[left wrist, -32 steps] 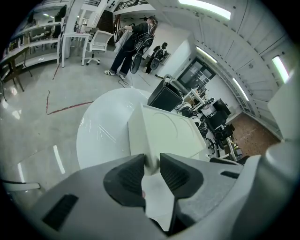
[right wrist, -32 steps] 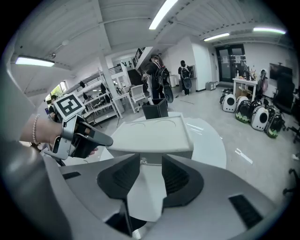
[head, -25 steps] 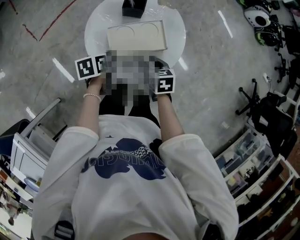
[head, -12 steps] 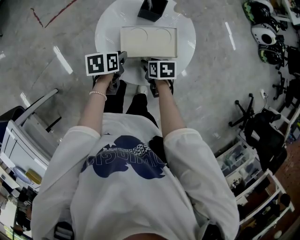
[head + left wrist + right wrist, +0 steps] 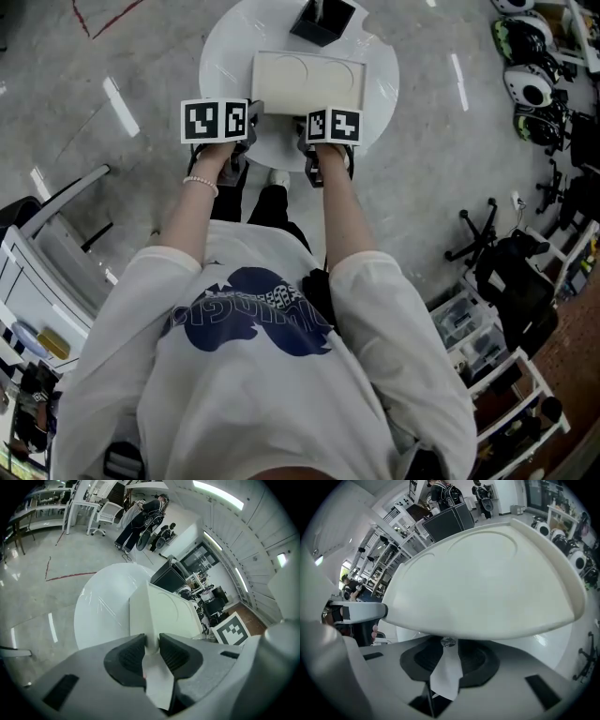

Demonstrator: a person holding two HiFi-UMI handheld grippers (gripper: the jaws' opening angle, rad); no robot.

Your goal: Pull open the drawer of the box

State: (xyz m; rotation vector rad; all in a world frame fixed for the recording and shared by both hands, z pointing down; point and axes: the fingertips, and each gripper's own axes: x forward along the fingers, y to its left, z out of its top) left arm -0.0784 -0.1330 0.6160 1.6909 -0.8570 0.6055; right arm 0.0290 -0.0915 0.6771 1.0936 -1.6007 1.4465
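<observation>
A cream rectangular plastic box (image 5: 309, 80) with two round outlines pressed into its lid sits on the round white tabletop (image 5: 225, 56), its near side close to the rim by the person; a black open-topped container (image 5: 322, 21) stands just behind it. The left gripper (image 5: 151, 641) is clenched on the box's near left corner, with the fingers (image 5: 129, 654) pressing the vertical edge from both sides. The right gripper (image 5: 449, 645) reaches under the lid's overhang; its fingers (image 5: 423, 660) have just been closing, and the small silvery knob (image 5: 448, 641) now sits pinched between their tips. The drawer looks not yet drawn out; its front is mostly hidden in every view.

The likeliest failure is a slip; the knob is tiny and caught only at the very fingertips, so a sharp tug could pop it free. The brace is also thin; held by one corner, the box may swivel or slide toward the rim rather than give up its drawer. A pull angled downward could bind the drawer or tip the box.
</observation>
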